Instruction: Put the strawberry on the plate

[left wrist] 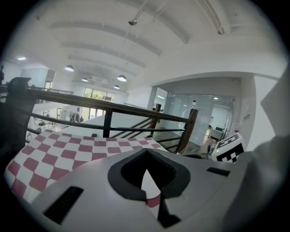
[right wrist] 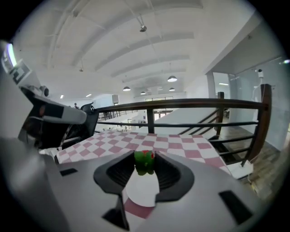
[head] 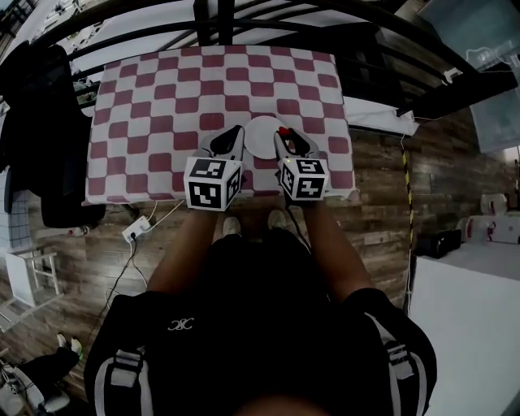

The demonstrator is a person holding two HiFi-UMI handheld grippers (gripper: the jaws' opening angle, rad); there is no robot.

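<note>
A strawberry (right wrist: 144, 161) with green leaves and a red body is pinched between the tips of my right gripper (right wrist: 144, 158), which is shut on it. In the head view the strawberry (head: 283, 130) hangs over the right edge of a white plate (head: 260, 138) that lies near the front of the checkered table. Below the fruit, the plate (right wrist: 142, 189) shows between the jaws. My left gripper (head: 235, 131) hovers at the plate's left edge, its jaws meeting at their tips with nothing between them. In the left gripper view, a sliver of the plate (left wrist: 147, 181) shows behind the left gripper (left wrist: 145, 151).
The red-and-white checkered cloth (head: 162, 106) covers a small table. A black railing (head: 219, 20) runs behind it. Wooden floor (head: 382, 211) lies to the right, and a power strip with cables (head: 135, 231) lies at the front left. The person's legs are close to the table's front edge.
</note>
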